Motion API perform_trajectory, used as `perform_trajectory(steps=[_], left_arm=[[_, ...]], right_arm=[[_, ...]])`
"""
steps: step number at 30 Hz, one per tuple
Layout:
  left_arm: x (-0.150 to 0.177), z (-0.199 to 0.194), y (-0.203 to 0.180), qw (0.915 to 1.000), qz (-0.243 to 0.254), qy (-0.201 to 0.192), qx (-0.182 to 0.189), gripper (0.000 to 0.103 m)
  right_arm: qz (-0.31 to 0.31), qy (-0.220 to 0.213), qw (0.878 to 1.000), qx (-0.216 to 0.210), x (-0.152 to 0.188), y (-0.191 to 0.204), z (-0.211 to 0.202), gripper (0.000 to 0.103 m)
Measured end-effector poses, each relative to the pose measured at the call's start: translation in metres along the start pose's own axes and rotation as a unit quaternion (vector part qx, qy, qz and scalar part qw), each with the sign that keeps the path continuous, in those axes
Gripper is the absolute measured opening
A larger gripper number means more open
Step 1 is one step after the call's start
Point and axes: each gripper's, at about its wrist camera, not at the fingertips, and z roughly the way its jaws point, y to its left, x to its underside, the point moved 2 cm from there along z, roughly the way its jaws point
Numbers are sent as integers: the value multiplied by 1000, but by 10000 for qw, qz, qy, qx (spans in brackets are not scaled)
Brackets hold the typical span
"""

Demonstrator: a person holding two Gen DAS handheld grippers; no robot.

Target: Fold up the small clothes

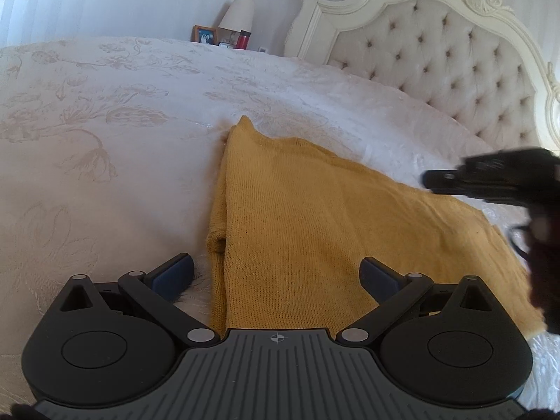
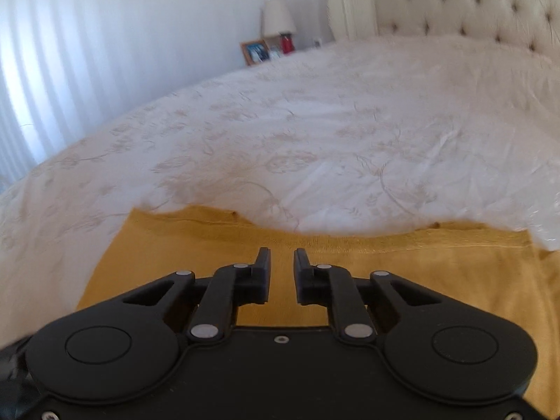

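The left gripper stands wide apart over the yellow knit top, holding nothing. The right gripper is narrowed to a slim, empty gap above the same top, which lies on the bed. Best pinch one edge cleanly, both layers together.

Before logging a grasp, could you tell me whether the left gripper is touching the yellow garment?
Cannot tell: in the left wrist view the left gripper straddles the garment, jaws wide.
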Motion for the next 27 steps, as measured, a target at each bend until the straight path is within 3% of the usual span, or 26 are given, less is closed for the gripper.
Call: perform_trajectory(steps=[5,12,20,27], left_arm=[[1,1,0,10000,0,-1,-2,102],[0,1,2,10000,-35,-8,33,103],[0,1,1,10000,-4,7,4,102],[0,2,0,10000,34,28,-21,103]], right_arm=[[67,490,9984,286,14,-2,19,20],[-111,219,9997,56,57,10,-30,21],[276,6,9996,-93,109,13,-82,23],[719,-164,9972,-110,126,6,-101,28]])
